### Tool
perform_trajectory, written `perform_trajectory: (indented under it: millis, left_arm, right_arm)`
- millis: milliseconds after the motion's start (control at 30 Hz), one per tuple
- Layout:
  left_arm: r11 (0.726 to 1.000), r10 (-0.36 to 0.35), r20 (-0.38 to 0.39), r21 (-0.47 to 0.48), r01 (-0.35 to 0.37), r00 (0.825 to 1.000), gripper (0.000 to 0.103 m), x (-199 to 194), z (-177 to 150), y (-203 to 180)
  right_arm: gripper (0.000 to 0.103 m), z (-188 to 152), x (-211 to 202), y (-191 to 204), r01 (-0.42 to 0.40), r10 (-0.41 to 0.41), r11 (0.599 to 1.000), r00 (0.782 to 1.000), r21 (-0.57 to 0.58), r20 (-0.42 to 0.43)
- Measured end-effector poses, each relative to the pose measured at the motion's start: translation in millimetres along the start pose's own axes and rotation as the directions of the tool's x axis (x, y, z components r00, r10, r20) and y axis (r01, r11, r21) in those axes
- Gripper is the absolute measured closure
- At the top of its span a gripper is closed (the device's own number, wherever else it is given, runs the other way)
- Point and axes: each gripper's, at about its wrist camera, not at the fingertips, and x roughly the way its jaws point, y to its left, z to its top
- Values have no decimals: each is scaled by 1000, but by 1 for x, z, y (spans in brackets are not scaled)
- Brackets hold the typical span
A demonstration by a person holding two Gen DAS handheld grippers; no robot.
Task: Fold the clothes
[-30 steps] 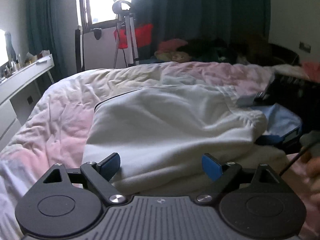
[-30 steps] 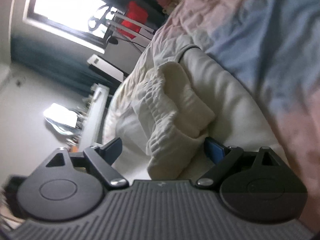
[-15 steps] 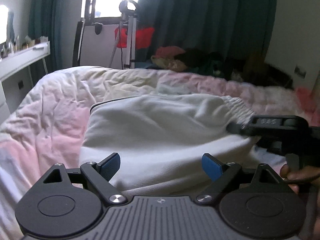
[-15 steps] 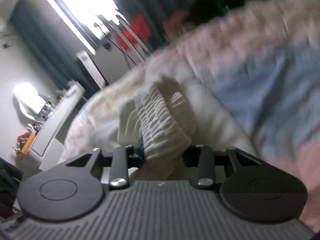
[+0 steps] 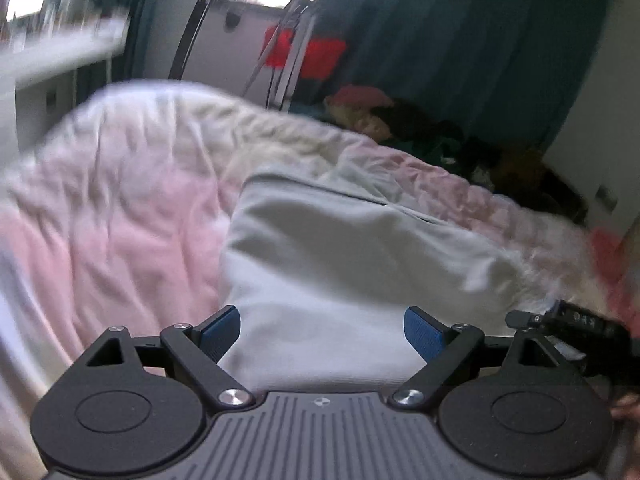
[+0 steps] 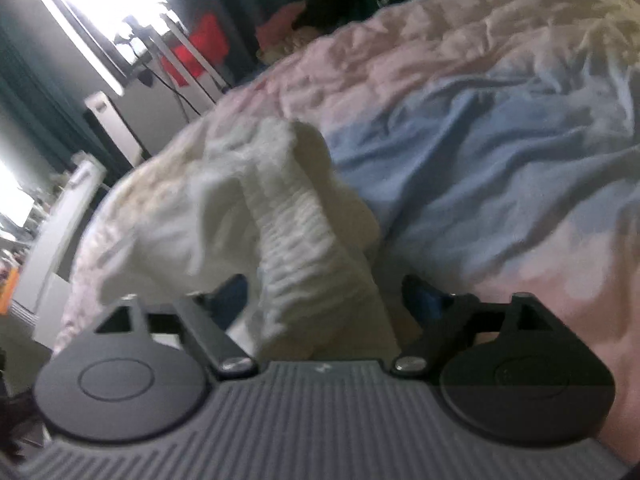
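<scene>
One garment matters here: a white piece of clothing [image 5: 352, 264] lying flat on the bed cover [image 5: 120, 216], which is pink with a blue patch on the right-wrist side [image 6: 500, 168].

Largest first. Bed cover fills both views, rumpled. The white garment sits on top of it, straight ahead of the left gripper [image 5: 322, 330] and running away from it toward the far side of the bed. In the left wrist view it reads as a broad slab, one straight edge on its left, a dark seam line across the far end.

Its ribbed, gathered band [image 6: 304, 240] is bunched up into a ridge at the right-hand end. That ridge rises directly between the fingers of the right gripper [image 6: 320, 300] and runs lengthwise away from it, roughly along the pointing line.

Right gripper: jaws opening, band between them, pads look clear of the cloth on both sides. Frame is blurred, so contact on the left pad isn't certain.

Left gripper: spread wide, nothing pinched, garment's near edge just ahead of and below the tips.

Judgement: right hand is the nearer one to the band; left is nearer the flat body. Next grab depends on that ridge staying centred between the right fingers.

Part of the right gripper shows at the left view's right edge [image 5: 576, 328].
</scene>
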Motion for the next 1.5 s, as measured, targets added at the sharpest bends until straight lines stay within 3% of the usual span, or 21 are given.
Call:
perform_trajectory:
  millis: [67,167,233,300,367,500,533,600,700,800,833,867,1000,1133,1300,1500]
  left_arm:
    - [996,-25,-18,-83,23,1000,10,3,5,16]
    - [989,-24,-49,-148,17,998,8,12,10,33]
    - [982,-17,-93,-189,-1,996,7,23,8,42]
    - [974,-18,-146,-225,-16,989,7,35,6,50]
    - [968,-38,-202,-250,-14,979,7,45,0,54]
    - [967,-65,-204,-255,11,977,5,52,-6,54]
    - [966,-75,-202,-256,21,977,5,54,-7,55]
    - [965,-89,-192,-260,37,977,6,58,-8,55]
    - [964,-78,-155,-263,35,985,15,59,-12,58]
    - [968,-59,-130,-252,25,990,33,54,-14,58]
    - [968,-56,-123,-249,24,991,40,52,-15,58]
    - [967,-62,-111,-254,32,992,44,48,-15,59]
    - [962,-114,-13,-252,107,993,64,27,-7,50]
    - [945,-196,95,-249,214,976,68,4,10,33]
    - [938,-284,163,-156,310,945,69,-3,42,-20]
    - [940,-335,173,2,340,926,69,51,92,-120]
  right_arm:
    - [14,0,-3,-2,-41,41,999,999,29,-11]
    - [14,-6,15,-15,-36,49,993,992,114,-118]
    - [12,-8,25,-20,-72,96,983,985,168,-142]
    - [11,-7,27,-18,-103,127,979,983,178,-132]
    - [11,-5,21,-16,-172,189,965,979,200,-71]
    - [11,-1,2,-16,-342,342,910,939,233,41]
    - [11,-1,1,-15,-350,350,909,936,226,42]
    - [12,-2,7,-11,-301,307,934,952,193,-1]
    - [14,-11,25,-5,-180,191,974,979,135,-75]
    - [31,-18,25,9,-101,103,993,993,53,-48]
    - [43,-19,21,13,-87,88,995,996,39,-28]
    - [55,-18,14,10,-104,104,993,995,60,-5]
    - [66,-14,-14,12,-162,157,984,984,72,80]
    - [69,-6,-44,24,-255,244,966,947,30,208]
    - [70,28,-77,17,-336,309,942,875,7,374]
    - [70,85,-94,-24,-344,262,936,822,75,506]
